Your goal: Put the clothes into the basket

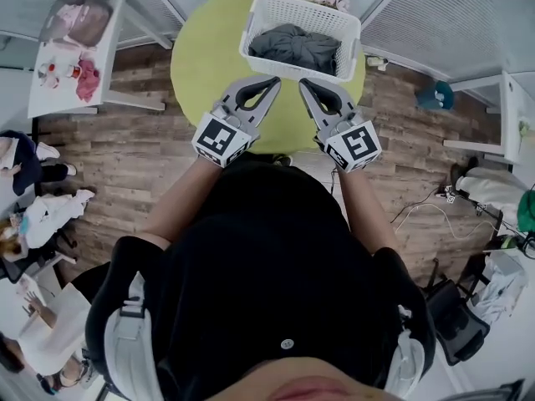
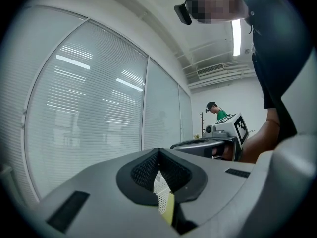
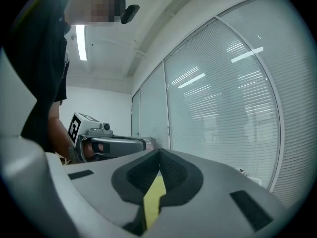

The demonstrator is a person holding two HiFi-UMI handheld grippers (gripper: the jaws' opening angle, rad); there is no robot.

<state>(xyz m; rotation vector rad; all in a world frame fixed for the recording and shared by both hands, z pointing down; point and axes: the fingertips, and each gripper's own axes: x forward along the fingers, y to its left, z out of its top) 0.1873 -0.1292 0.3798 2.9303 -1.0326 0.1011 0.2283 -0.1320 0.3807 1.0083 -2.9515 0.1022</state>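
Left tongs (image 1: 274,82) and right tongs (image 1: 303,83) are both clenched on nothing, side by side. Just beyond them, dark grey clothes (image 1: 294,47) lie in the white basket (image 1: 251,33) on the round yellow-green table (image 1: 205,67). Plank floor (image 1: 134,157) surrounds it, and blinds (image 2: 89,108) line the walls.

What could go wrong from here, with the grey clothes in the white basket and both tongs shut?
The white basket stands near the far edge of the round yellow-green table; a nudge from the left tongs or right tongs might push it off.
The grey clothes reach up the basket's right wall, so a fold may slip over the rim.
A white cable lies on the floor beside the person; a step could catch it.
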